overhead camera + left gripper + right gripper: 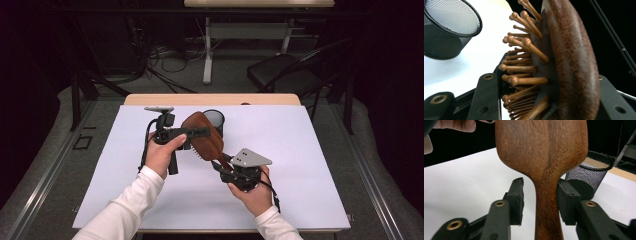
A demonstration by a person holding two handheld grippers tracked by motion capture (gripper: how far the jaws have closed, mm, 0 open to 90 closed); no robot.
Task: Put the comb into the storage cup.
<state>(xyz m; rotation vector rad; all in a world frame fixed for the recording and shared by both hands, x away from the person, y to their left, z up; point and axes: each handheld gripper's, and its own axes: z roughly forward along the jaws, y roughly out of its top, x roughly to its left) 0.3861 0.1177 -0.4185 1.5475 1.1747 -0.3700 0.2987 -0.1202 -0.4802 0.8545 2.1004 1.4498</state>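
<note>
- The left gripper (196, 132) is clamped on the head of the wooden hairbrush (204, 136), bristles against one jaw.
- The brush's long axis runs from there down to the right gripper (223, 167).
- Around the handle, the right jaws stand apart: a gap is seen on one side.
- The mesh cup (214, 120) lies just beyond the brush head.

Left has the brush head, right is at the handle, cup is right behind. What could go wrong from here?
1. The right gripper stands open around the handle, a gap on one side, so the brush likely hangs on the left gripper alone.
2. The left jaws press on the pins and the rounded back; the head might slip or pins bend.
3. The mesh cup is close behind; a swing could tip it.
</note>
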